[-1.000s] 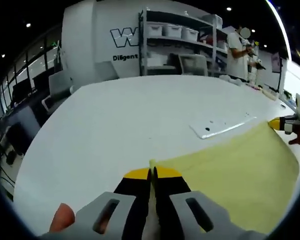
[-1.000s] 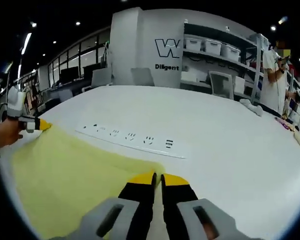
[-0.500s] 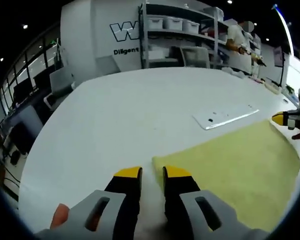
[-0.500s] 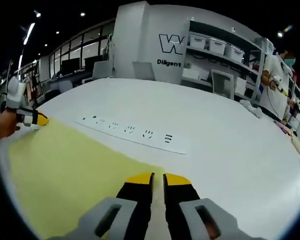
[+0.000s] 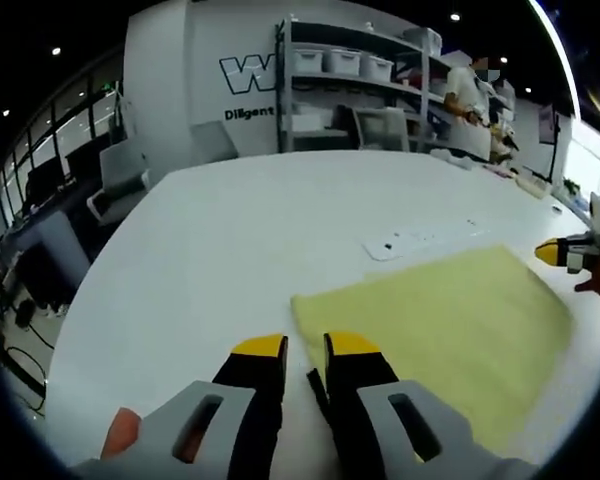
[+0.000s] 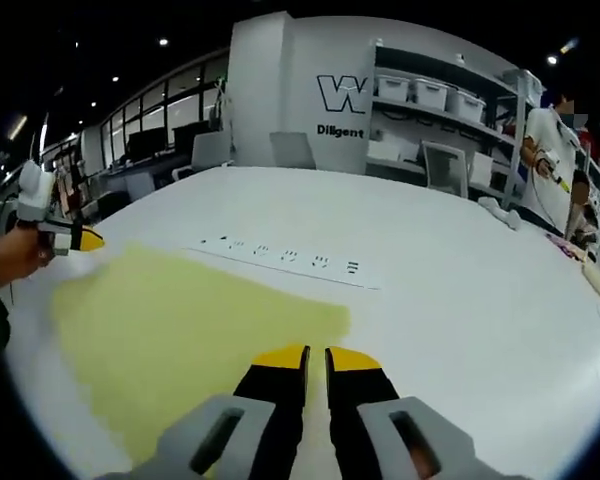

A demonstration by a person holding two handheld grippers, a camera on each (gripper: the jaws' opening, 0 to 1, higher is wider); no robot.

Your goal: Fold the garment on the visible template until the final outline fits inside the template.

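White table [image 5: 210,240] carries the yellow garment [image 5: 440,325], lying flat as a rough rectangle with its long axis running between the 2 grippers. The clear template strip [image 6: 290,262] lies along the garment's far edge, touching or just under it; how much of it the garment hides I can't tell. Left gripper [image 5: 305,348] sits just off the garment's near-left corner, jaws narrowly apart, holding nothing. Right gripper [image 6: 316,354] is at the garment's near-right corner, jaws with a thin gap, and whether they pinch cloth I can't tell. Each gripper is nearest its own corner, so the next fold likely goes along the short axis.
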